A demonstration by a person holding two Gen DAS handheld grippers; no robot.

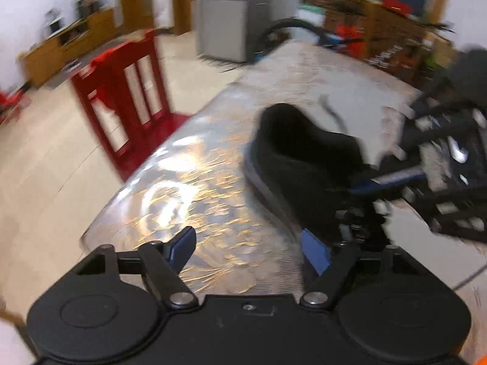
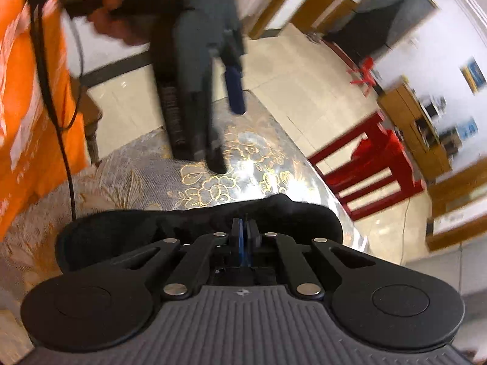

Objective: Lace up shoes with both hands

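A black shoe point(image 1: 304, 158) lies on the table, heel end towards the far side in the left wrist view. A dark lace end point(image 1: 331, 112) trails on the cloth behind it. My left gripper point(image 1: 249, 248) is open, its blue fingers apart over the table just left of the shoe, with nothing between them. My right gripper point(image 1: 380, 179), blurred, reaches to the shoe from the right. In the right wrist view the right gripper point(image 2: 243, 228) is shut right over the shoe point(image 2: 121, 231); whether it pinches a lace is hidden. The left gripper point(image 2: 225, 127) hangs beyond.
The table point(image 1: 197, 182) has a gold-flowered cloth under a shiny clear cover, and its left edge is close. A red chair point(image 1: 127, 106) stands beside it on the tiled floor. An orange bag point(image 2: 30, 91) and a black cable point(image 2: 51, 91) hang at the left. A hand point(image 2: 112, 27) shows at the top.
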